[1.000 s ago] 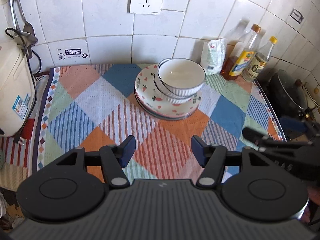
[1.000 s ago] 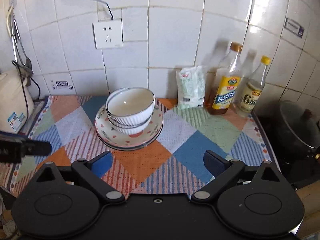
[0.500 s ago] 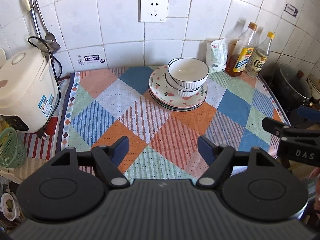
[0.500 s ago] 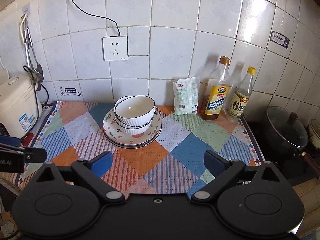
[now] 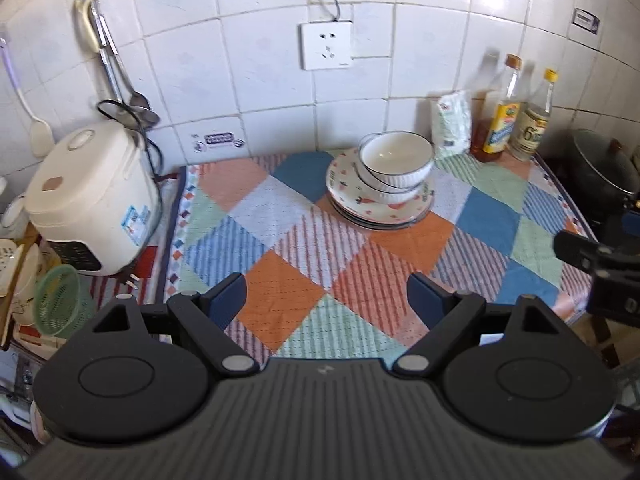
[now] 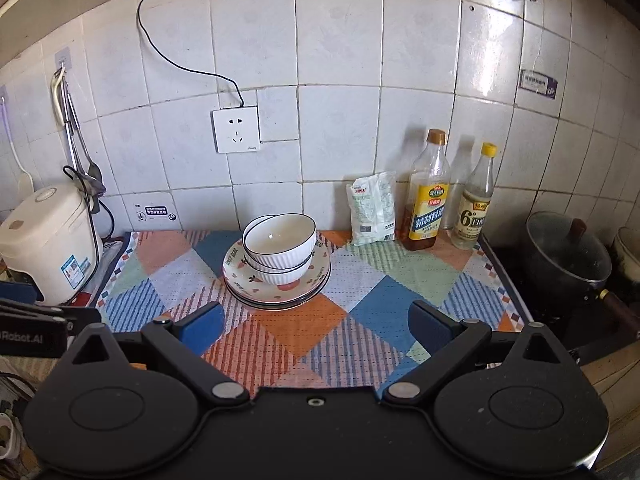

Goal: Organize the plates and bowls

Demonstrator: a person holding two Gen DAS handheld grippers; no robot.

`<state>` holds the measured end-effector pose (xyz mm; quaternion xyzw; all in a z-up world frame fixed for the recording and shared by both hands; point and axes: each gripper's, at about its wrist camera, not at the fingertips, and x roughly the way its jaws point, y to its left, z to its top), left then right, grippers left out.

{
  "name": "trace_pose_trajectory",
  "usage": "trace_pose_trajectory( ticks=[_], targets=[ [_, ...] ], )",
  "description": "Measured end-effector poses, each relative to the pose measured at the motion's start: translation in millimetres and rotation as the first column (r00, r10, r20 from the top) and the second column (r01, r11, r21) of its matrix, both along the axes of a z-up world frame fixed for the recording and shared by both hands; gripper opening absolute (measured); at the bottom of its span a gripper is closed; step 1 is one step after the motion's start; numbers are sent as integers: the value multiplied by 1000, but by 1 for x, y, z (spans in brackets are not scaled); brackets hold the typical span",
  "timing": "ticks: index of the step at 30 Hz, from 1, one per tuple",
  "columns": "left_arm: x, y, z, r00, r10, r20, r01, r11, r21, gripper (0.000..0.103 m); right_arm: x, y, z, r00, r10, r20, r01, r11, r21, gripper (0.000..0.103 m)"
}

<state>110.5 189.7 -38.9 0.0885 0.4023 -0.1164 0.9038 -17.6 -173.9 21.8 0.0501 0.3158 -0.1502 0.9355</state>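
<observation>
Two white ribbed bowls [image 6: 280,252] sit nested on a stack of fruit-patterned plates [image 6: 276,286] toward the back of the cloth-covered counter [image 6: 372,312], near the tiled wall. The left claw [image 5: 326,300], its jaws having just been opening, stands wide and empty; the right claw [image 6: 316,326] also gapes wide with nothing between its pads, both well apart from the dishes.

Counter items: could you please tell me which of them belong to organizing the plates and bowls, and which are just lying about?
Belonging to the job:
- bowls, nested, on the plates
- plates, stacked on the cloth

Just lying about:
- rice cooker
- two bottles
- packet
- lidded pot
- hanging utensils
- green basket
</observation>
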Motion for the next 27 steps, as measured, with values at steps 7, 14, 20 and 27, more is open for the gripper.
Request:
trace_pose_trajectory(
  ticks=[7, 14, 20, 27],
  targets=[
    [-2, -1, -6, 999, 35, 21, -34, 999, -21, 88, -2, 7, -1, 1000, 17, -18, -18, 1000, -18, 100],
    [-7, -6, -13, 999, 33, 36, -31, 999, -41, 87, -4, 5, -8, 1000, 13, -16, -13, 1000, 6, 100],
    [-9, -6, -18, 999, 39, 23, -38, 998, -50, 87, -8, 11, -8, 1000, 12, -3, -12, 1000, -13, 100],
    [-9, -8, -26, 999, 32, 26, -31, 999, -31, 87, -7, 6, -16, 1000, 0, -26, 0, 1000, 3, 100]
  ],
)
